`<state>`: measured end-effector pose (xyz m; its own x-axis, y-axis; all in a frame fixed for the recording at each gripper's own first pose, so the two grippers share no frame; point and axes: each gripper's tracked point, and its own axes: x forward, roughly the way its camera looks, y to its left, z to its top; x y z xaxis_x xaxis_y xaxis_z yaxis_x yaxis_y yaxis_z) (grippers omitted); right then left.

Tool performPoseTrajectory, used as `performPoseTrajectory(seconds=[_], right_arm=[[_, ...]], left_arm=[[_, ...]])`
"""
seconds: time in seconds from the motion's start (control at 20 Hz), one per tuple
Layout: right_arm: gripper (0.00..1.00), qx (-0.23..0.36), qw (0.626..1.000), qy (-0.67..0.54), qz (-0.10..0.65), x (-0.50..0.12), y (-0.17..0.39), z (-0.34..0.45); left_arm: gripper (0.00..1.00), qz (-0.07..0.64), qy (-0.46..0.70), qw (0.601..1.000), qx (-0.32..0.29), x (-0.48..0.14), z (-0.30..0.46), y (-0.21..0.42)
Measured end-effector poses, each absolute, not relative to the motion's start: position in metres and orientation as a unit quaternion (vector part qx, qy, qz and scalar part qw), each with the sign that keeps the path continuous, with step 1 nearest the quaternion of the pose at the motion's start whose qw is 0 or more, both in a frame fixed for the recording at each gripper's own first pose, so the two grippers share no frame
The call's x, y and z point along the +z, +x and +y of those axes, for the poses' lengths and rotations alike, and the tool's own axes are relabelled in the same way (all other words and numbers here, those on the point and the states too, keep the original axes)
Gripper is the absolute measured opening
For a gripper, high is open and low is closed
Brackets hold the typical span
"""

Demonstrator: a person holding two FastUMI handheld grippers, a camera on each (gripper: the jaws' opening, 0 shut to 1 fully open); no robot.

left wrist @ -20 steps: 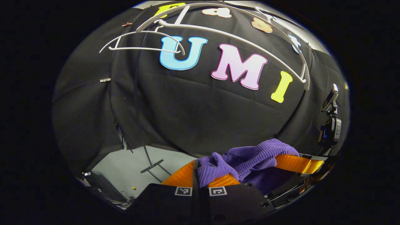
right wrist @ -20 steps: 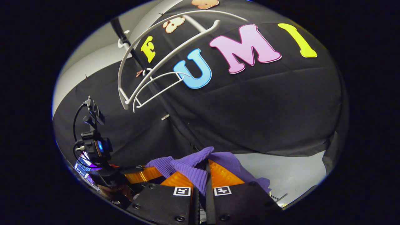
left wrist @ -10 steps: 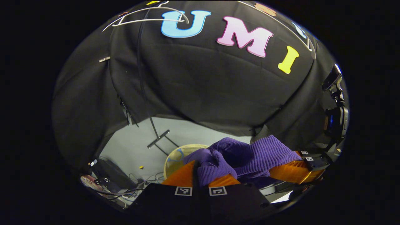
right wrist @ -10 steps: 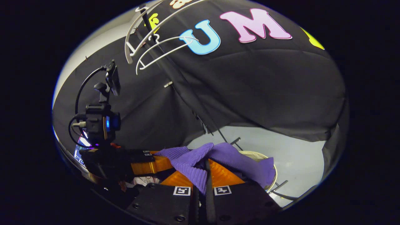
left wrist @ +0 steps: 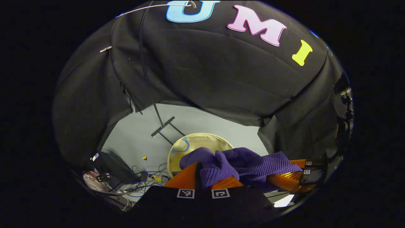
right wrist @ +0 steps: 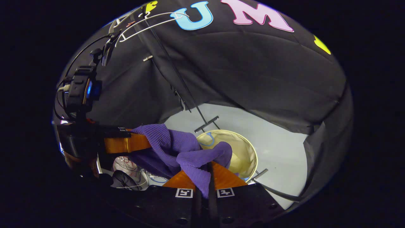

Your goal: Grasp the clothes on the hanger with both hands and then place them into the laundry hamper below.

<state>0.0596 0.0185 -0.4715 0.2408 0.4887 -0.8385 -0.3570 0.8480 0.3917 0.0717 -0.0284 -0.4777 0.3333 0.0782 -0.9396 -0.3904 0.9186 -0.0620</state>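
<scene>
While pinched by both grippers, ribbed purple sweater (left wrist: 253, 161) bunched, sagging between.

Ribbed purple knit garment (left wrist: 253, 161); matt beige cloth hamper (right wrist: 245, 152); glossy orange plastic claw fingers (right wrist: 226, 177).

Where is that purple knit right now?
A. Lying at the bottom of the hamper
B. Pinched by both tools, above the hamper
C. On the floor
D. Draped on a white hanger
B: the purple knit is clamped in the right tool and the left tool, over the open hamper.
</scene>
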Motion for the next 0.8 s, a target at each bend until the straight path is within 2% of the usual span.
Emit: performPoseTrajectory(seconds=[0.25,0.8], right_arm=[[0.12,0.259,0.774,0.053,0.576,-0.482,0.056,0.013],[0.13,0.245,0.772,0.041,0.585,-0.486,0.065,0.004]], left_arm=[[0.05,0.575,-0.146,0.791,0.150,-0.490,-0.025,0.072],[0.05,0.590,-0.138,0.781,0.153,-0.498,-0.029,0.084]])
